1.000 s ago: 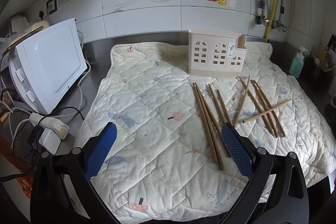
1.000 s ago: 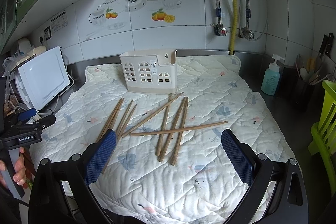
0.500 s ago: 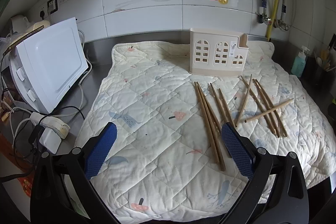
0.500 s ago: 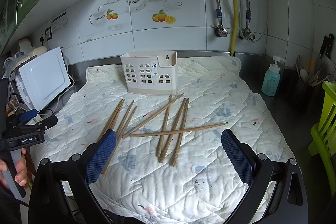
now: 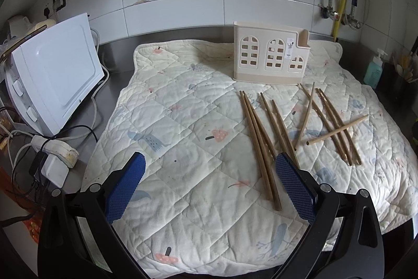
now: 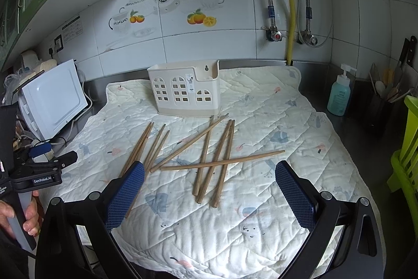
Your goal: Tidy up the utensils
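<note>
Several wooden chopsticks [image 5: 261, 143] lie loose on a quilted mat [image 5: 183, 148], also in the right wrist view [image 6: 209, 158]. A cream utensil holder [image 5: 270, 56] with arched cut-outs stands upright behind them, also in the right wrist view [image 6: 185, 90]. My left gripper [image 5: 209, 184] is open and empty above the mat's near left part, its right finger just beside the nearest chopsticks. My right gripper [image 6: 209, 190] is open and empty above the near ends of the chopsticks. The left gripper shows at the left edge of the right wrist view [image 6: 49, 166].
A white appliance [image 5: 52, 77] with cables and a power strip [image 5: 54, 148] stands left of the mat. A teal soap bottle [image 6: 339, 96] and a pot of utensils [image 6: 389, 93] stand at the right. A green chair [image 6: 407, 148] is at the far right. Tiled wall and pipes behind.
Both grippers have crept slightly forward and the views shifted a little; both stay open. The chopsticks and holder have not moved.
</note>
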`<control>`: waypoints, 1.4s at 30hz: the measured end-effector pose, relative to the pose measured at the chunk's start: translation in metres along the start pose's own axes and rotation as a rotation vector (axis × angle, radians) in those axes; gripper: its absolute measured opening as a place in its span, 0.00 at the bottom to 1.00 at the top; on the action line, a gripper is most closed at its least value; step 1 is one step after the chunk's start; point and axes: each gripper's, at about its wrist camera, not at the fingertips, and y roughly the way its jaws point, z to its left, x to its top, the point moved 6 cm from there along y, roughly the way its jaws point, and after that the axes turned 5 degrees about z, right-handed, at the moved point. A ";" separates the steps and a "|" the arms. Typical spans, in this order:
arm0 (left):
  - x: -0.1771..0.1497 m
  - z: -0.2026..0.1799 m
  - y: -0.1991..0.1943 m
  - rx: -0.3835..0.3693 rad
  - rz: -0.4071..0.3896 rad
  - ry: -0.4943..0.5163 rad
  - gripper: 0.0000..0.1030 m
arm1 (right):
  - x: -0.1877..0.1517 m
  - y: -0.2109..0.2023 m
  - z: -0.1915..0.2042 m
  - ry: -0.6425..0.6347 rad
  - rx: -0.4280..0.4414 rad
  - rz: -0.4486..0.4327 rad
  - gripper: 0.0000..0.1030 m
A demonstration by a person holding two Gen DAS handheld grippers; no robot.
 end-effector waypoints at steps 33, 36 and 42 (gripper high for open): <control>-0.028 -0.040 0.090 -0.031 0.216 0.053 0.70 | -0.008 0.046 -0.005 0.008 0.059 0.073 0.94; -0.026 -0.042 0.091 -0.035 0.218 0.051 0.70 | -0.008 0.049 -0.005 0.007 0.060 0.077 0.94; -0.025 -0.046 0.096 -0.023 0.223 0.058 0.66 | -0.009 0.054 -0.006 0.010 0.065 0.088 0.94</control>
